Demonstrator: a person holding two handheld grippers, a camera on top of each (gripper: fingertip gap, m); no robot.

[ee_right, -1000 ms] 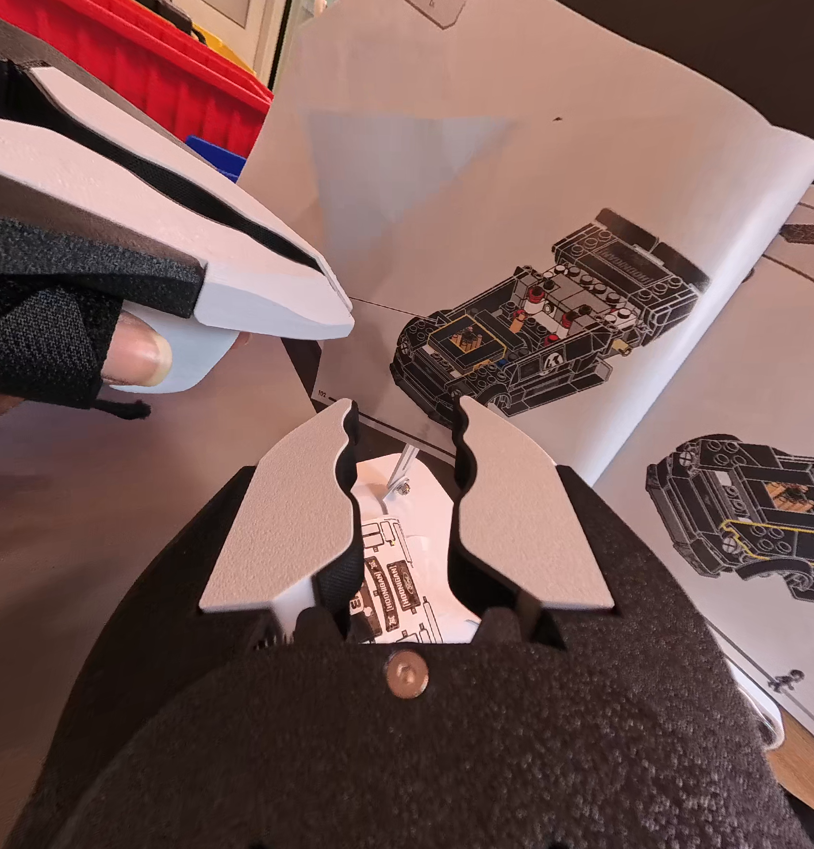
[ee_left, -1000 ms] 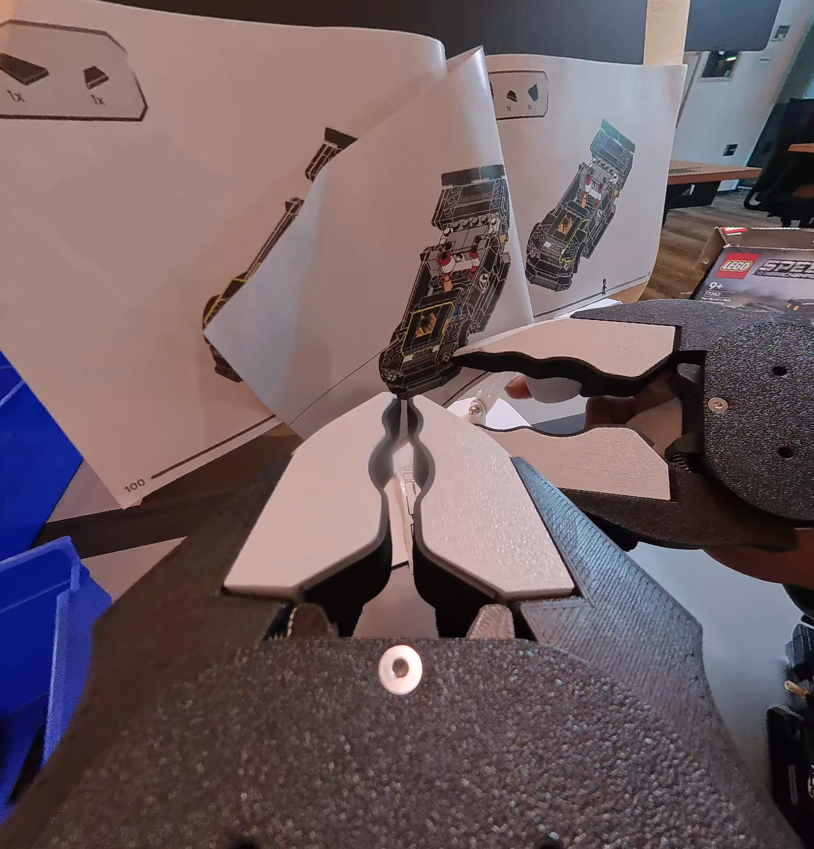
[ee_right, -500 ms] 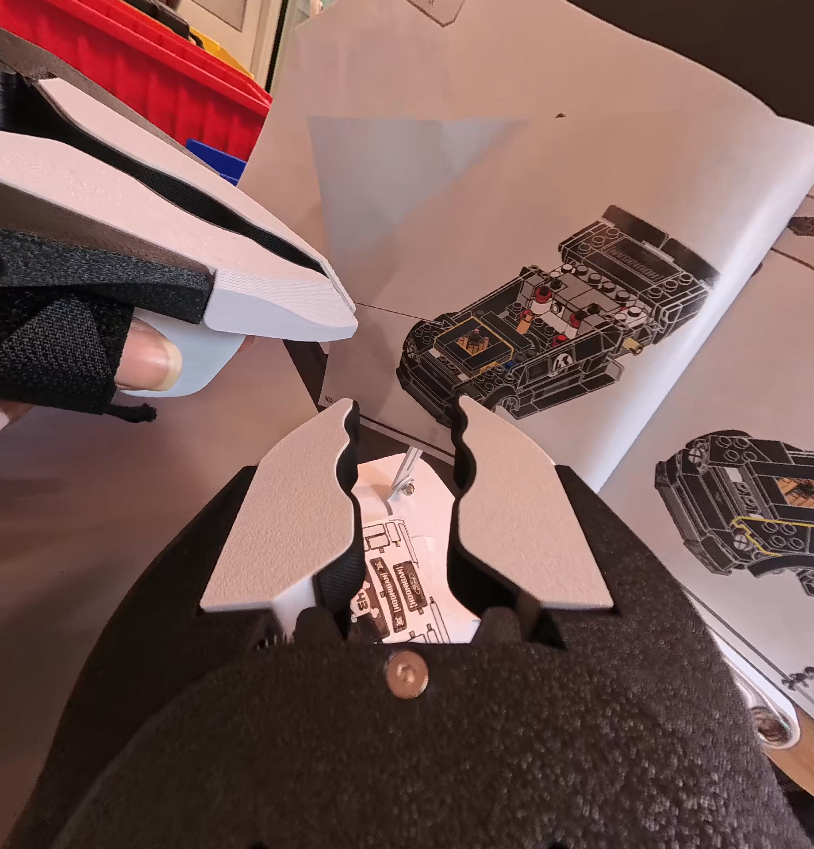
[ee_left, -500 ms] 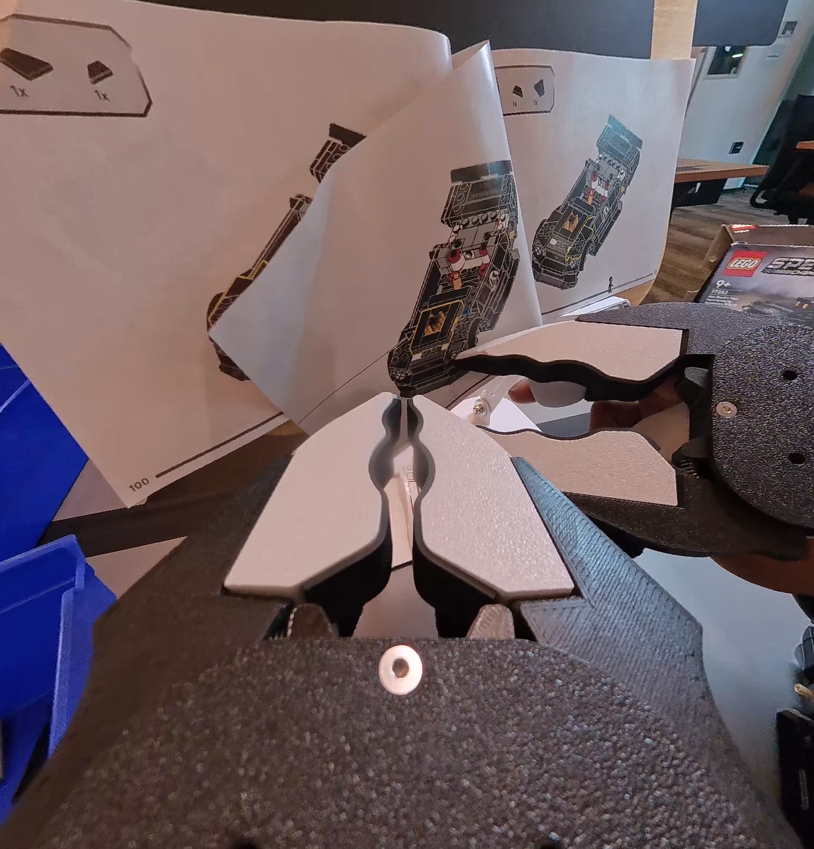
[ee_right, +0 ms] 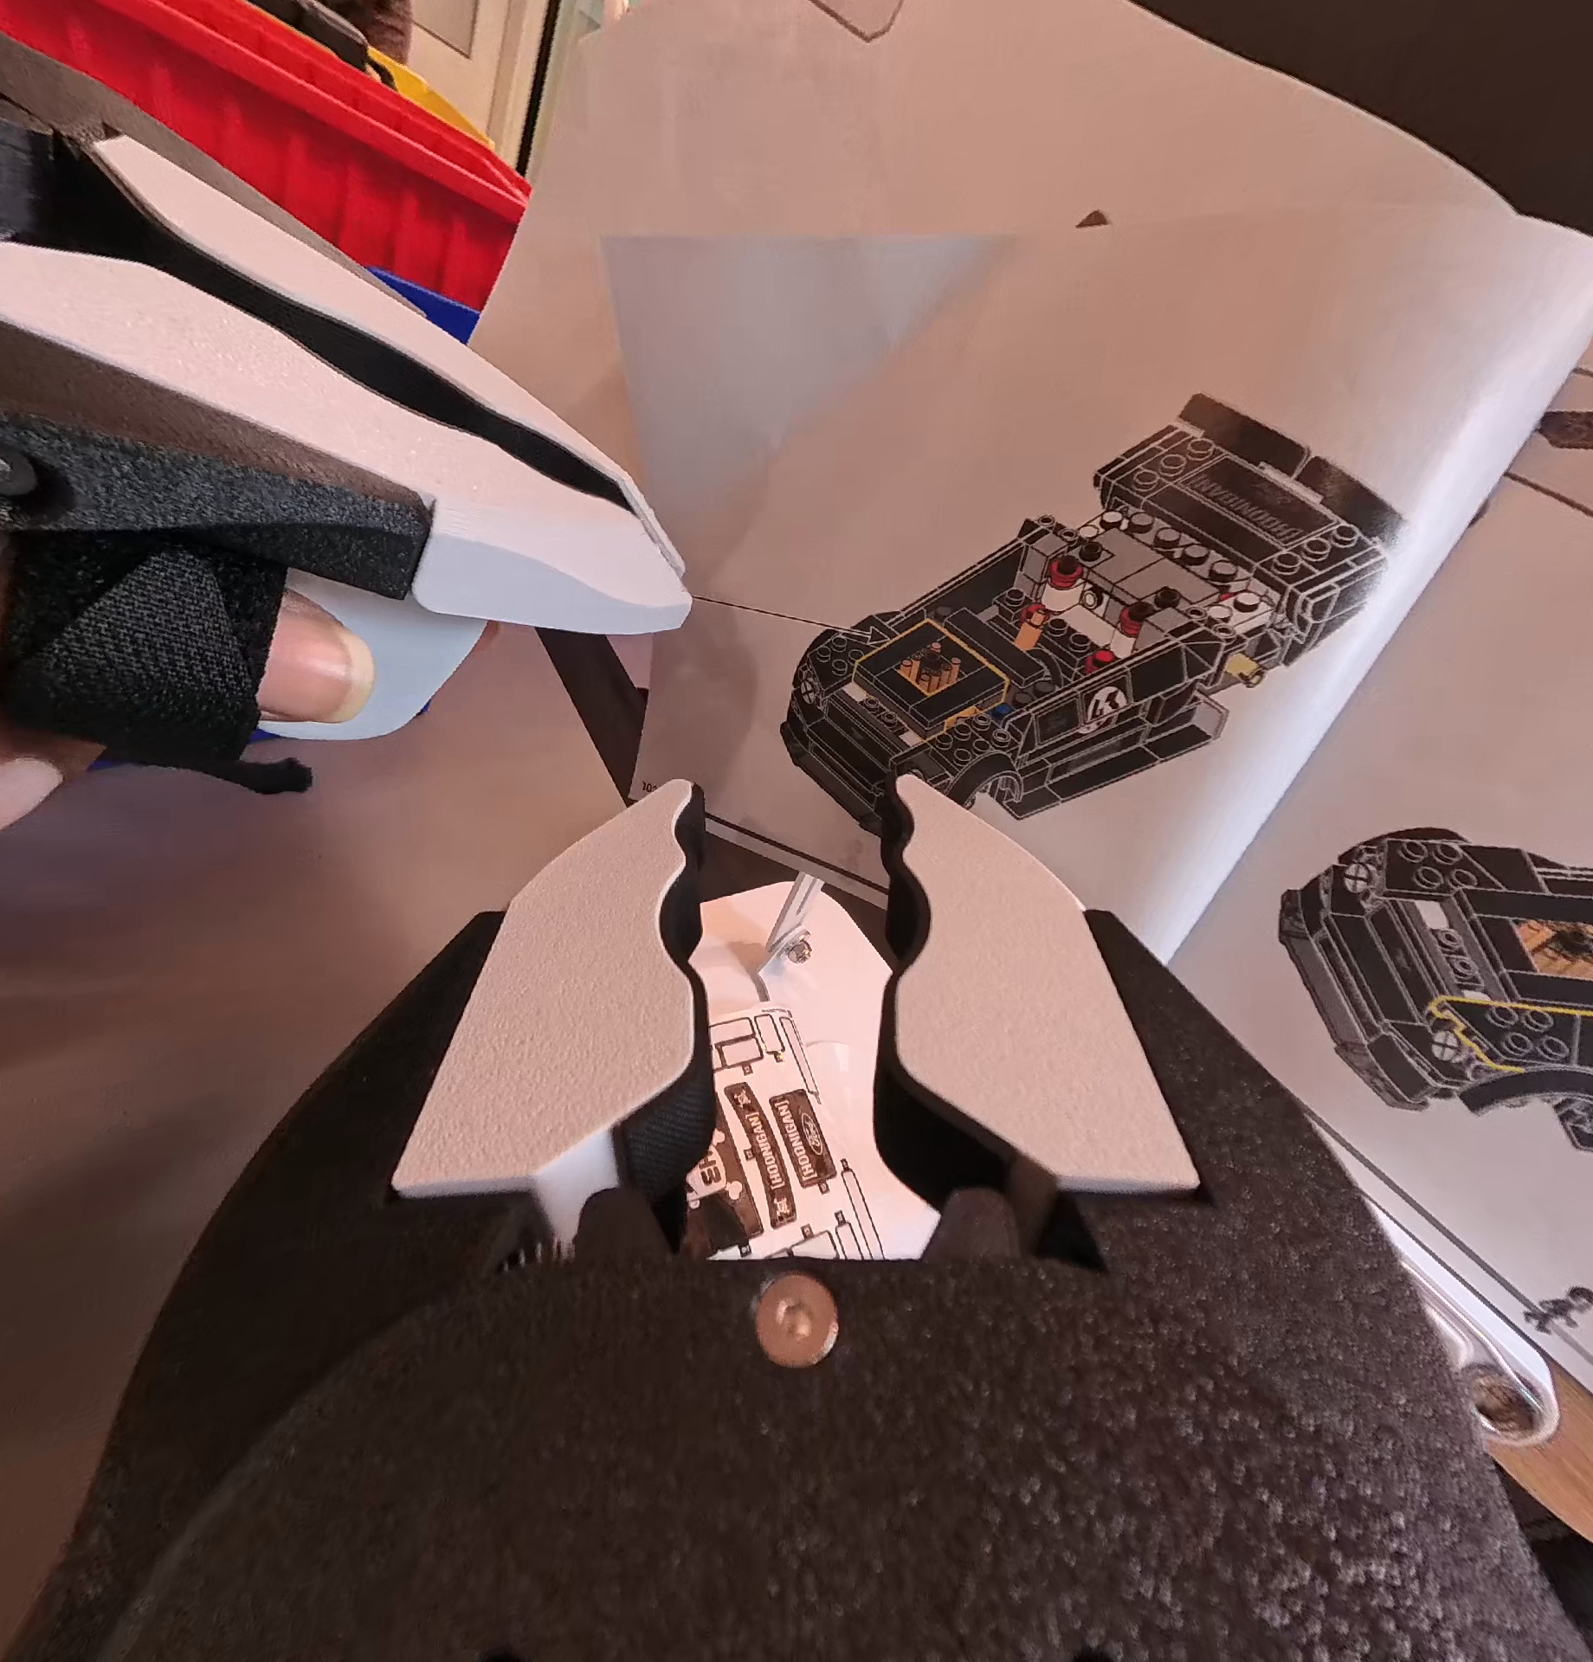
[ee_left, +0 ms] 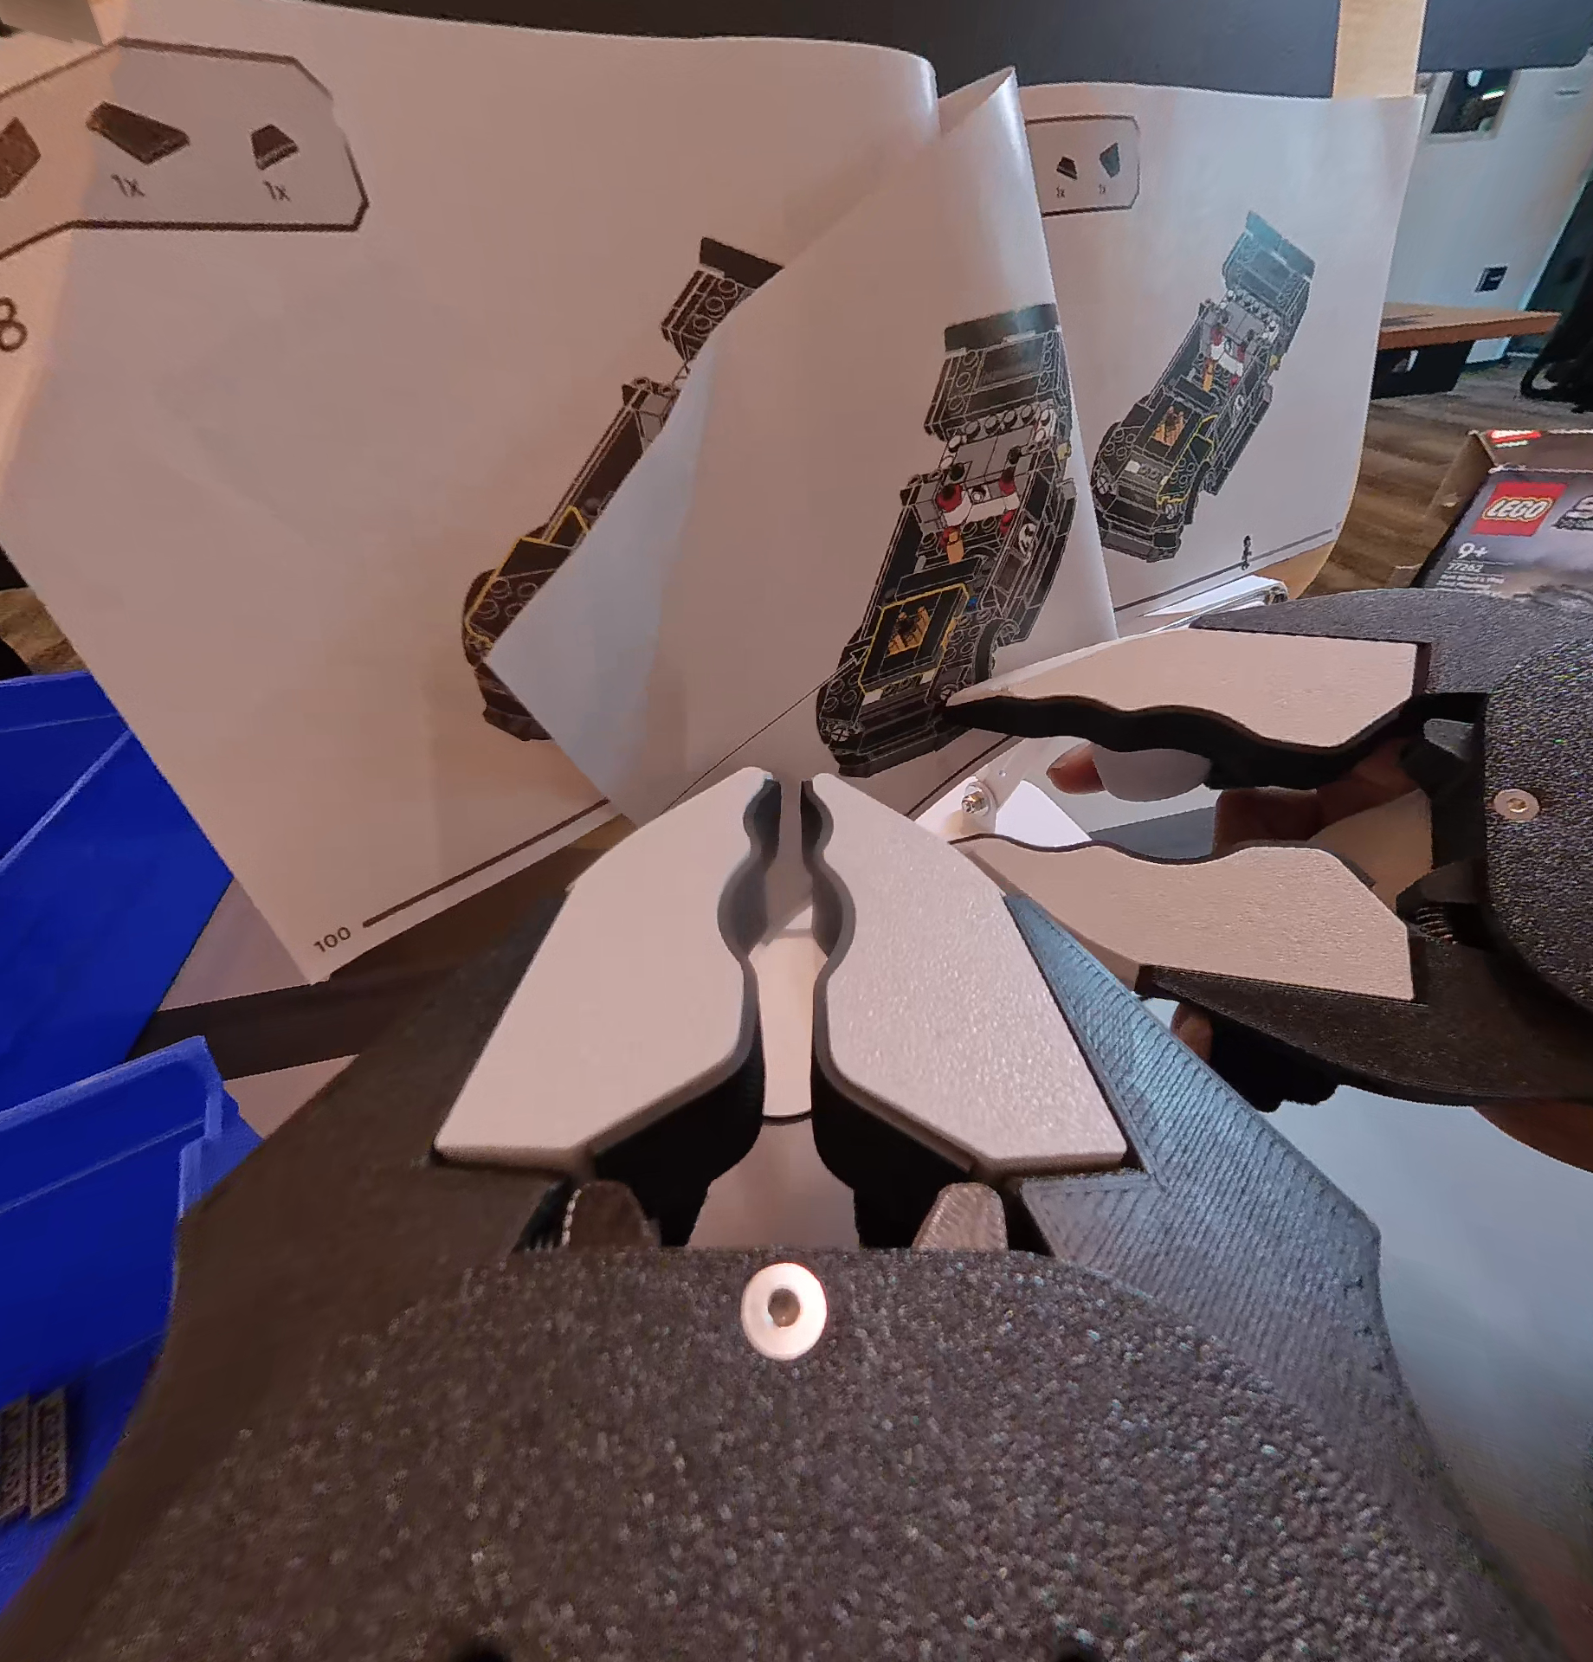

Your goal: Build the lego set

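The instruction booklet [ee_left: 415,450] stands open with drawings of a black car. One loose page [ee_left: 829,504] is half turned; it also shows in the right wrist view [ee_right: 865,450]. My left gripper [ee_left: 790,791] has its jaws almost together, with the tips at that page's lower edge, and seems to pinch it. It shows at the upper left of the right wrist view [ee_right: 671,589]. My right gripper [ee_right: 793,809] is open and empty, just right of the left one [ee_left: 959,773]. It is over a sticker sheet [ee_right: 775,1160] on the white stand base [ee_right: 775,926].
Blue bins [ee_left: 55,899] stand at the left, one holding dark flat plates [ee_left: 28,1457]. A red bin [ee_right: 325,135] is behind the left gripper. The set's box [ee_left: 1539,531] lies at the far right. A person's thumb [ee_right: 316,670] grips the left handle. My right fingertips sit around 5 cm from my left ones.
The loose page has swung slightly, and more of the booklet's left page shows. The gap at my left tips looks a little wider. The right gripper stays open in place.
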